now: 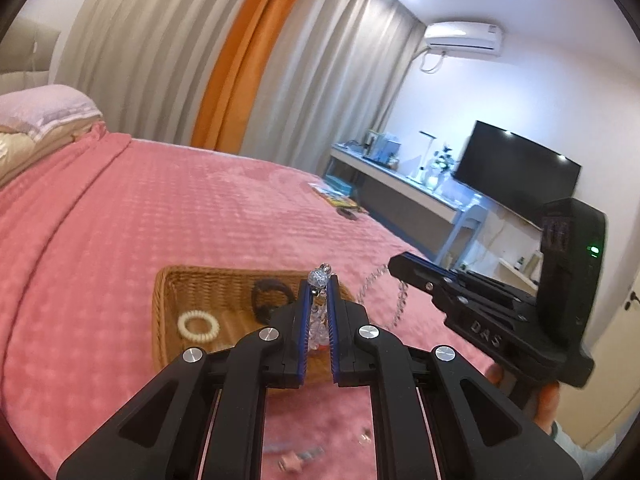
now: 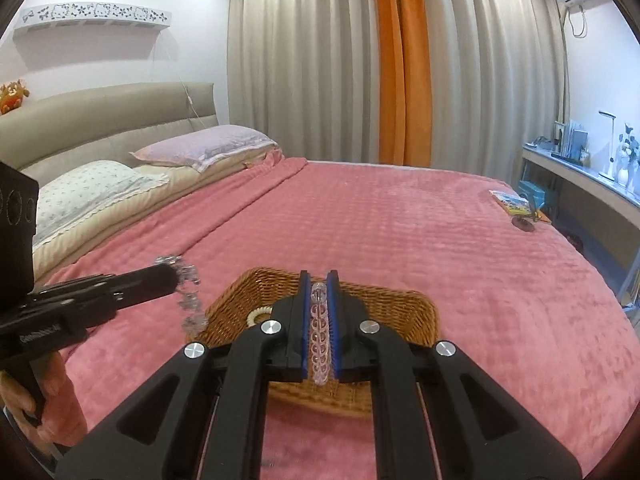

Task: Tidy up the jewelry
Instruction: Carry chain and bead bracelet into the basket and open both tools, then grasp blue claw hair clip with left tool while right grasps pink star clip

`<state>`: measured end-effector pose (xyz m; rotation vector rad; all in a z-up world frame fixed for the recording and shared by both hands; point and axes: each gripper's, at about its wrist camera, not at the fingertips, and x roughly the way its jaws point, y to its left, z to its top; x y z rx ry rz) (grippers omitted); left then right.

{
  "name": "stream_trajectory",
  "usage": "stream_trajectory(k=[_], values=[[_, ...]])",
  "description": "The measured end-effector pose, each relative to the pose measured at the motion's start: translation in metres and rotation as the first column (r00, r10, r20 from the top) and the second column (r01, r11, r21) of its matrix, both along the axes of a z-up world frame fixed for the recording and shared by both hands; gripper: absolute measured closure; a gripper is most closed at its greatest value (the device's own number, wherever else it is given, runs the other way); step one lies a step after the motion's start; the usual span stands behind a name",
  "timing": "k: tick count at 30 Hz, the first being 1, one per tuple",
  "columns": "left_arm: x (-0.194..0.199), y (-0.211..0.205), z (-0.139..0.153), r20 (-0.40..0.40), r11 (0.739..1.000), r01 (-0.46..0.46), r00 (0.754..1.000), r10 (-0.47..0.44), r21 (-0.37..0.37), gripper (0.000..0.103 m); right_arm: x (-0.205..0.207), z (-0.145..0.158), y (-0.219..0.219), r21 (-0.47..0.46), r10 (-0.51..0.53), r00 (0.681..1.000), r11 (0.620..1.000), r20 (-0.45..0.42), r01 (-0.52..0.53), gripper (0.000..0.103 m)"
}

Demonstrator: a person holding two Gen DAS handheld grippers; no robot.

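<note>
Wicker formed the shallow basket (image 2: 400,312) that sat on the pink bedspread (image 2: 400,220), directly below both of my grippers. I had the left gripper (image 1: 319,280) clamped on a clear beaded strand (image 1: 319,316), with a faceted bead showing above the fingertips. In the right wrist view, that strand hung from the left gripper's tip beside the basket's left rim. I had the right gripper (image 2: 319,280) clamped on a second length of clear beads (image 2: 319,320), which lay lengthwise between its blue pads. I could not tell whether the 2 lengths belonged to 1 piece. Inside the basket lay 1 cream spiral hair tie (image 1: 199,325) and 1 dark ring-shaped item (image 1: 272,296), apart from each other. Small loose items (image 1: 296,456) lay blurred on the bedspread at the near edge.
</note>
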<state>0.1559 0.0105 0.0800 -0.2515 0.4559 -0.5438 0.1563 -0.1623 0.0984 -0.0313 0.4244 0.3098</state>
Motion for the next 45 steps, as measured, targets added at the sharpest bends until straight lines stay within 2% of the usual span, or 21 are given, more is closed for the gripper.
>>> stream_trajectory(k=[8,13,18,22,23,24,25,26,28,31,35,40,45], values=[[0.060,0.001,-0.046,-0.106,0.999,-0.049,0.993,0.051,0.021,0.097,0.064,-0.052,0.004,0.007,-0.014,0.994,1.000,-0.111,0.015,0.097],[0.081,0.008,-0.079,-0.174,0.996,-0.083,0.981,0.088,0.037,0.097,0.086,-0.086,-0.008,0.016,-0.034,0.979,0.999,-0.202,0.038,0.097],[0.088,0.007,-0.092,-0.197,0.993,-0.082,0.976,0.097,0.080,0.097,0.098,-0.102,-0.017,0.029,-0.050,0.965,0.998,-0.257,0.060,0.097],[0.087,0.006,-0.094,-0.197,0.993,-0.079,0.976,0.096,0.090,0.095,0.099,-0.107,-0.021,0.034,-0.063,0.961,0.997,-0.269,0.075,0.096],[0.084,0.007,-0.092,-0.187,0.992,-0.087,0.977,0.103,0.092,0.092,0.100,-0.107,-0.022,0.041,-0.066,0.961,0.996,-0.270,0.080,0.094],[0.082,0.007,-0.091,-0.180,0.992,-0.088,0.978,0.103,0.090,0.079,0.100,-0.108,-0.023,0.049,-0.067,0.960,0.995,-0.273,0.083,0.091],[0.080,0.008,-0.089,-0.171,0.993,-0.088,0.980,0.102,0.084,0.065,0.100,-0.108,-0.025,0.054,-0.066,0.959,0.995,-0.275,0.084,0.079],[0.076,0.008,-0.086,-0.156,0.993,-0.092,0.982,0.103,0.076,0.061,0.098,-0.107,-0.026,0.059,-0.070,0.961,0.994,-0.266,0.089,0.065],[0.070,0.009,-0.080,-0.132,0.994,-0.091,0.986,0.098,0.062,0.060,0.093,-0.101,-0.028,0.066,-0.079,0.969,0.993,-0.233,0.097,0.049],[0.061,0.013,-0.072,-0.110,0.996,-0.085,0.990,0.088,0.030,0.059,0.081,-0.089,-0.031,0.077,-0.091,0.981,0.992,-0.173,0.105,0.048],[0.041,0.014,-0.059,-0.063,0.996,-0.085,0.994,0.086,0.016,0.058,0.066,-0.079,-0.034,0.076,-0.106,0.985,0.990,-0.136,0.118,0.048],[0.009,0.013,-0.043,-0.026,0.996,-0.084,0.996,0.085,0.008,0.058,0.041,-0.066,-0.035,0.080,-0.095,0.988,0.991,-0.119,0.105,0.048],[-0.023,0.016,-0.043,-0.025,0.997,-0.076,0.997,0.077,0.033,0.058,0.000,-0.057,-0.032,0.061,-0.076,0.990,0.995,-0.121,0.084,0.048]])
